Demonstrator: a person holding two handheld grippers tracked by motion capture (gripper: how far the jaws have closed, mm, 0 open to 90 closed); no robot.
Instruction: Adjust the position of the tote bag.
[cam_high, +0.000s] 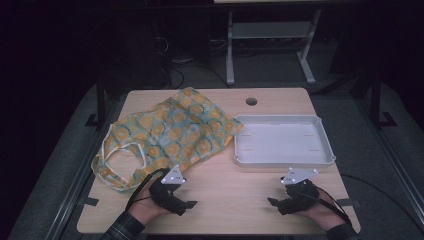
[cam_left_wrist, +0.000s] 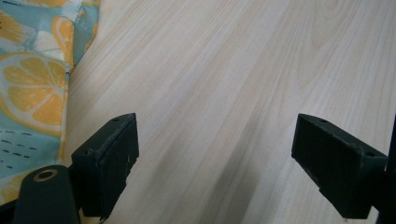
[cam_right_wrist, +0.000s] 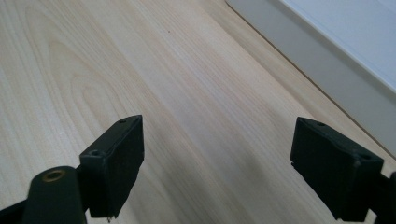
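High view first, near edge: left gripper (cam_high: 176, 192) at seven o'clock on the pale wooden table (cam_high: 225, 200), jaws spread wide, nothing between them; right gripper (cam_high: 289, 192) at five o'clock, likewise spread and empty. Left gripper view: bare wood between the black jaws, orange-slice-printed pale blue fabric tote bag (cam_left_wrist: 32, 88) just beside at ten o'clock. Judged step: reaching for the bag. Best done by sliding the left jaws low under the nearest hem or cream handle loop (cam_high: 122, 155), pinching one layer only, keeping the right one free to steady. Farther off, bag (cam_high: 170, 135) lying flat and crumpled at ten o'clock, apparently empty. White rectangular plastic tray (cam_high: 240, 147) at two o'clock, holding nothing, touching the bag's edge or nearly so.
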